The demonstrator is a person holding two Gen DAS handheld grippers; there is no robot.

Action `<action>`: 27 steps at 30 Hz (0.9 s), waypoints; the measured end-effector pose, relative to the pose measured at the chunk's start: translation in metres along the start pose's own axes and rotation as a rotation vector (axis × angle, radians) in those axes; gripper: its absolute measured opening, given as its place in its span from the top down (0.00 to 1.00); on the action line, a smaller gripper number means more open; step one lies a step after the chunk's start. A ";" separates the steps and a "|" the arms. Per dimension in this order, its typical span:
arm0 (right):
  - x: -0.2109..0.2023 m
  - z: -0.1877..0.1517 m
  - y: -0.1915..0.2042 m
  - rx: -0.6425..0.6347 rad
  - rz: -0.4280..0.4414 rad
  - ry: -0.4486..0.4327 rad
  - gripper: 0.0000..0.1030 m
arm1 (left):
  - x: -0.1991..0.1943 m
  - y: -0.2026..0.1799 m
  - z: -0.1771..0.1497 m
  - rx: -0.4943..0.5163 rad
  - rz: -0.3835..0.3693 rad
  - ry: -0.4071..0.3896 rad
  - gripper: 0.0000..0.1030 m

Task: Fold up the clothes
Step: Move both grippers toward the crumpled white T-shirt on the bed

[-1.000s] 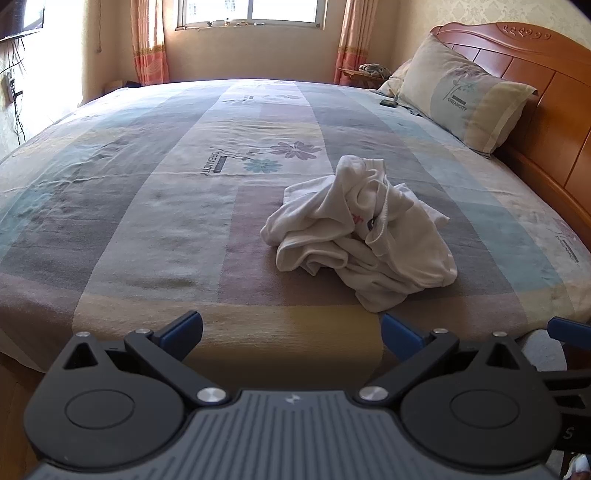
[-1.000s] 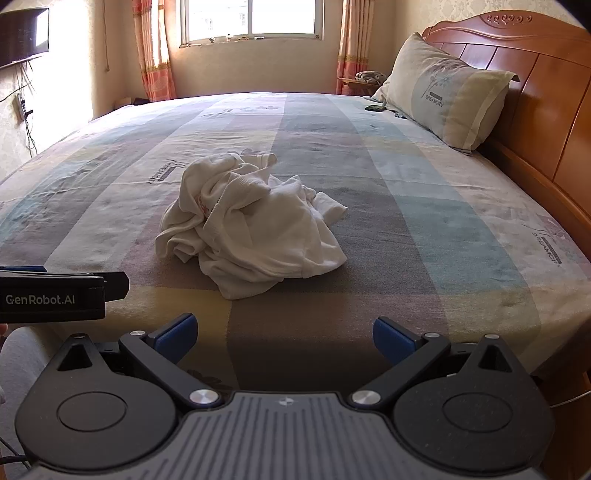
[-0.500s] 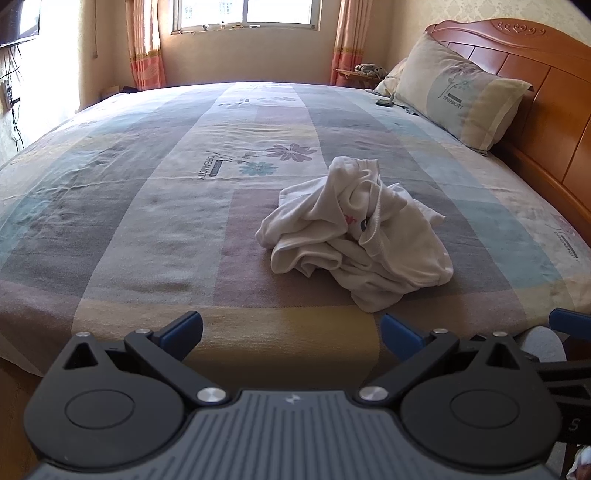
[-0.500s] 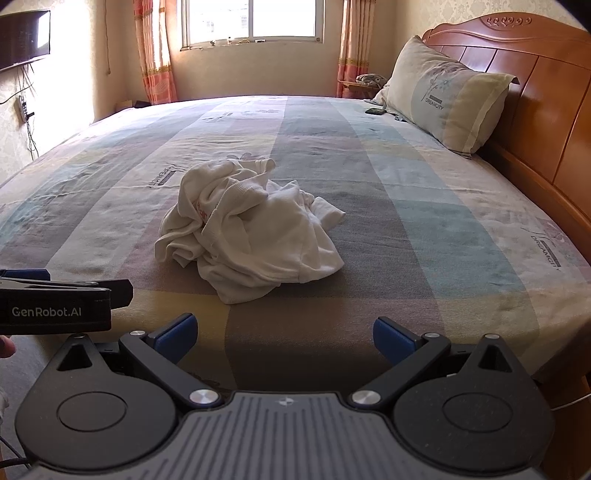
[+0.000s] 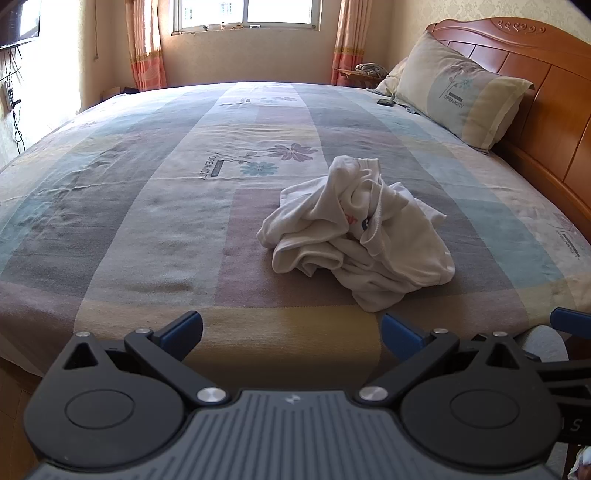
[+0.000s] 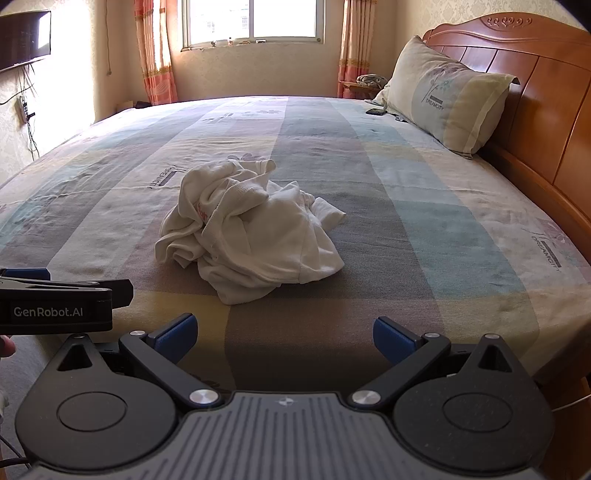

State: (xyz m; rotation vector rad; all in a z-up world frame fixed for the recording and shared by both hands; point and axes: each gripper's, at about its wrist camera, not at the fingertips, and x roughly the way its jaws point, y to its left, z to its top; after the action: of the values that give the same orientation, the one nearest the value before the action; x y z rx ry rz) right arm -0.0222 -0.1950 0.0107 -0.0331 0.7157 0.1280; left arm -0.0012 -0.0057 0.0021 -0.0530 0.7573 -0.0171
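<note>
— While both tools hang over the near edge of the bed (image 5: 155,206), where does the clothing sit?

— A white garment (image 5: 354,232) lies crumpled in a heap on the patchwork bedspread, toward the near side and well short of the pillow (image 5: 458,92). From the right wrist view the same heap (image 6: 251,236) is ahead and a little to the left.

— And the left tool?

— The left tool (image 5: 291,332) has its blue-tipped fingers (image 5: 183,328) spread wide apart, nothing between them. It is clear of the garment, with bare bedspread in between.

— The right one?

— Same story: the right tool (image 6: 282,334) is spread wide and empty, apart from the cloth. At the right edge of the left view one blue tip of it shows (image 5: 570,323), and in the right view the left unit's black body with white lettering (image 6: 55,310) shows at the left edge.

— Anything else up there?

— A wooden headboard (image 6: 535,85) behind the pillow, a small dark object (image 6: 375,111) lying on the bedspread just beside the pillow, a window (image 6: 255,20) with orange curtains at the far wall, and a screen (image 6: 24,38) mounted on the left wall.
</note>
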 end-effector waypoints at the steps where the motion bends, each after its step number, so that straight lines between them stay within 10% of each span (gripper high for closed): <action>1: 0.000 0.000 0.000 0.000 0.000 0.002 0.00 | 0.000 0.000 0.000 0.000 0.000 0.001 0.01; 27: 0.012 0.002 -0.004 -0.007 0.008 0.020 0.00 | 0.012 -0.001 0.008 -0.007 -0.014 0.003 0.01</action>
State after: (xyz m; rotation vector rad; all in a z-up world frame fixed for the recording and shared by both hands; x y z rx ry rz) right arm -0.0116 -0.1976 0.0038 -0.0388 0.7357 0.1378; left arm 0.0126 -0.0064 -0.0002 -0.0647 0.7604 -0.0283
